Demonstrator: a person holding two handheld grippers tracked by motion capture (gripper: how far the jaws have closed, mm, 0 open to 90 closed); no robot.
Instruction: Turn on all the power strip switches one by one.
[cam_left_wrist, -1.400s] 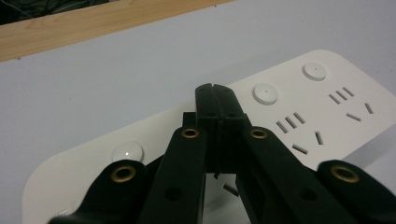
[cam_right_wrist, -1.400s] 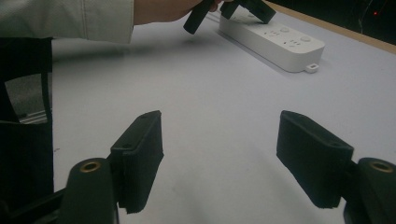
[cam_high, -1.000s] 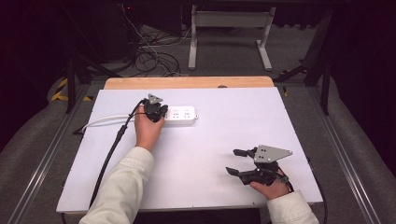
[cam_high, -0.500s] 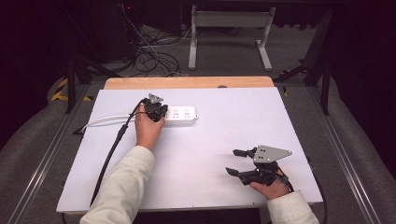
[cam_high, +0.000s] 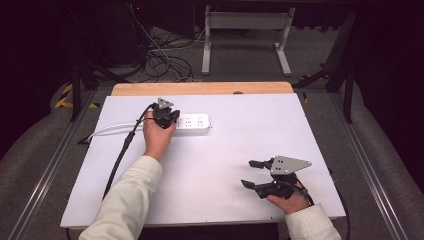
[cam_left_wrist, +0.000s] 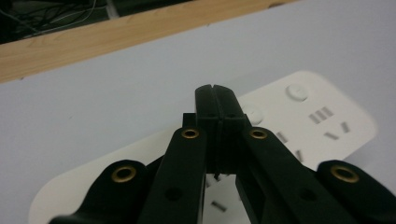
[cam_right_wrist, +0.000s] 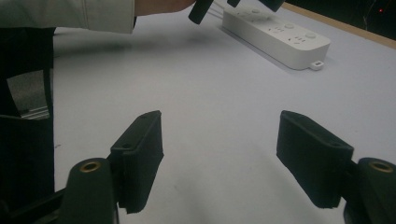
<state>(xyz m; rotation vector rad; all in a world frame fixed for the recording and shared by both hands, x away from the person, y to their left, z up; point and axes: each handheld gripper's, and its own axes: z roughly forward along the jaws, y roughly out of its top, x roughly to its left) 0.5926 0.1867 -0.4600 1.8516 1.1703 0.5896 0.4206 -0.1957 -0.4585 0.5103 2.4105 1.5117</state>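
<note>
Right gripper (cam_right_wrist: 219, 158) fingers (cam_right_wrist: 140, 154) are standing wide apart with nothing between them, hovering over bare white desk (cam_right_wrist: 210, 107). White power strip (cam_right_wrist: 275, 39) is lying farther off, with a sleeve (cam_right_wrist: 65, 14) reaching toward it.

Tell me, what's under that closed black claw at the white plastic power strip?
Beneath the shut left gripper lies the white plastic power strip, its round buttons and socket slots showing beside the jaws. Whether the tips touch it is hidden, as is the strip's part behind them.
</note>
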